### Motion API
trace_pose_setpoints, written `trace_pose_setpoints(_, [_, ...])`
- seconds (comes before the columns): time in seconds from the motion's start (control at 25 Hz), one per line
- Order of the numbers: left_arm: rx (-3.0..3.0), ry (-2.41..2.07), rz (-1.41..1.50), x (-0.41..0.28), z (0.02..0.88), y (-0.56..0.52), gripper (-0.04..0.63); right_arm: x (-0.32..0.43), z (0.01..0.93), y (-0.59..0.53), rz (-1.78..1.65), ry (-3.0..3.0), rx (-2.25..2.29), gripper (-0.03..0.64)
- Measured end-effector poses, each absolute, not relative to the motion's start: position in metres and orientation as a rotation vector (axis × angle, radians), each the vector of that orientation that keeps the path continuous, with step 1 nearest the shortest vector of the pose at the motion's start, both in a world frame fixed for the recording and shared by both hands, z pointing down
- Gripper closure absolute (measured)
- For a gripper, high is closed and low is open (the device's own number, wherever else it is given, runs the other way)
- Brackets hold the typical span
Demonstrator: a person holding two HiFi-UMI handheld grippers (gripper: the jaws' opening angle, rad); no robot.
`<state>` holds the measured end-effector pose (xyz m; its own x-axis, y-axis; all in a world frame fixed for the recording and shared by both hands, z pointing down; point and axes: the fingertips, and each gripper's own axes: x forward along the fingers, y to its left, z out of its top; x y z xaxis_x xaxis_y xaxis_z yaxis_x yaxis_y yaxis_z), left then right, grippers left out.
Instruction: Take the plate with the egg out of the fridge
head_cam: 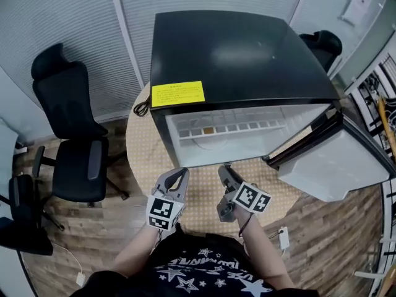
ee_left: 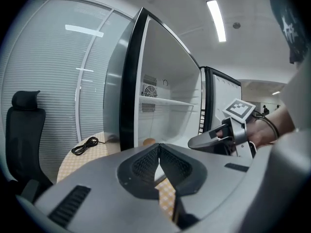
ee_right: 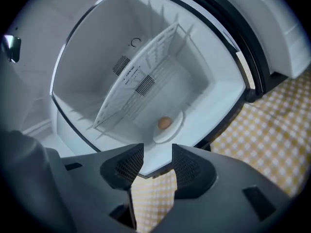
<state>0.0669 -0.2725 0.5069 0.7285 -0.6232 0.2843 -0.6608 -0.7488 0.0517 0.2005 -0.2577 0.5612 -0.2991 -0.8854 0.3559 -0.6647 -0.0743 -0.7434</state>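
A black mini fridge [head_cam: 235, 54] stands on a round table, its door [head_cam: 334, 159] swung open to the right. In the right gripper view a white plate [ee_right: 174, 130] with a brown egg [ee_right: 164, 123] on it lies on the fridge floor, under a wire shelf [ee_right: 141, 81]. My right gripper [ee_right: 158, 161] is open and holds nothing, a short way in front of the fridge's opening. My left gripper [ee_left: 158, 153] is shut and empty, beside the right gripper [ee_left: 214, 139]; the egg [ee_left: 148, 141] just peeks above its jaws. Both grippers [head_cam: 179, 173] [head_cam: 224, 171] hover over the table before the fridge.
The table [head_cam: 148, 159] has a yellow checked cloth, and a coiled black cable [head_cam: 141, 109] lies at its left edge. Black office chairs [head_cam: 68, 122] stand to the left. The open door blocks the right side. The fridge top carries a yellow sticker [head_cam: 178, 93].
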Motion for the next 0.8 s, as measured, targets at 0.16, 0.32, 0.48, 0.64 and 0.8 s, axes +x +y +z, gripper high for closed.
trace_pose_setpoints(0.16, [2.74, -1.131, 0.382, 0.068, 0.509, -0.279, 0.588, 0.206, 0.575, -0.276, -1.389, 1.958, -1.645, 0.453])
trace_pose_setpoints(0.32, [2.703, -1.201, 0.401, 0.067, 0.512, -0.281, 0.588, 0.208, 0.587, -0.297, -1.43, 1.97, -1.636, 0.453])
trace_pose_setpoints(0.48, [2.676, -1.249, 0.405, 0.068, 0.511, -0.286, 0.588, 0.209, 0.595, -0.318, -1.471, 1.927, -1.62, 0.453])
trace_pose_setpoints(0.64, [2.658, -1.279, 0.394, 0.071, 0.51, -0.289, 0.588, 0.213, 0.604, -0.332, -1.509, 1.883, -1.611, 0.453])
trace_pose_setpoints(0.8, [2.637, -1.292, 0.402, 0.073, 0.514, -0.291, 0.588, 0.213, 0.61, -0.342, -1.522, 1.872, -1.619, 0.453])
